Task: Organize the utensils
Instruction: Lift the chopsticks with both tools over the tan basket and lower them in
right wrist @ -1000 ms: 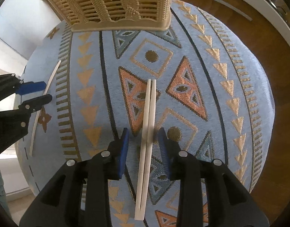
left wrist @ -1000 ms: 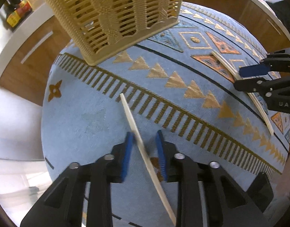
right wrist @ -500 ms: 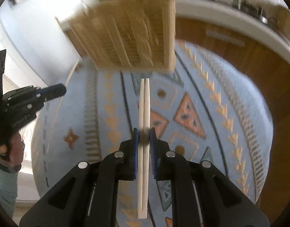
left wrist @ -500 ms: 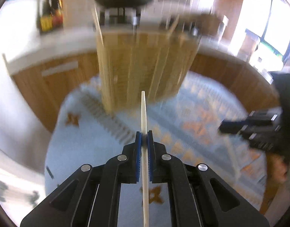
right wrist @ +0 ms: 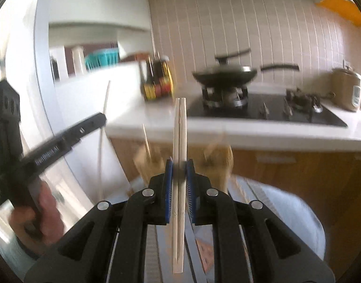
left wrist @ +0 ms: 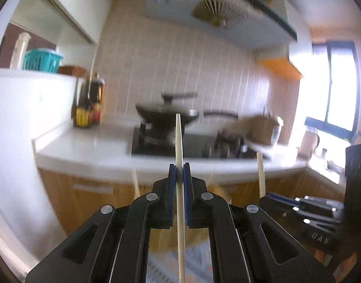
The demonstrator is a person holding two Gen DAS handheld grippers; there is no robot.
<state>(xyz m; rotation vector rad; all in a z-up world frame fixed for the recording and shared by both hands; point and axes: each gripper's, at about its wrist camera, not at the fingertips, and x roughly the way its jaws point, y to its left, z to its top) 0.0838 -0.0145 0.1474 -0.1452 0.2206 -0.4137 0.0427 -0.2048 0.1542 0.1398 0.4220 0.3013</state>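
My left gripper (left wrist: 179, 172) is shut on a single pale wooden chopstick (left wrist: 178, 141), held upright and lifted high. My right gripper (right wrist: 179, 168) is shut on a pair of pale chopsticks (right wrist: 180, 129), also upright. The right gripper (left wrist: 298, 207) shows at the lower right of the left wrist view with its chopsticks (left wrist: 260, 174) sticking up. The left gripper (right wrist: 62, 139) shows at the left of the right wrist view with its chopstick (right wrist: 103, 127). The tan woven basket (right wrist: 218, 162) is blurred, just beyond and below the right gripper's fingers.
A white kitchen counter (right wrist: 251, 129) runs across ahead with a black stove (right wrist: 263, 110), a wok (right wrist: 224, 73) and sauce bottles (right wrist: 156, 80). The blue patterned tablecloth (right wrist: 286, 207) lies below. A teal basket (left wrist: 41, 60) sits on a white ledge at left.
Both grippers closed on the chopsticks lying on the cloth, lifted them and tilted up. The views swung from the table to the kitchen wall, and the basket dropped low in view.
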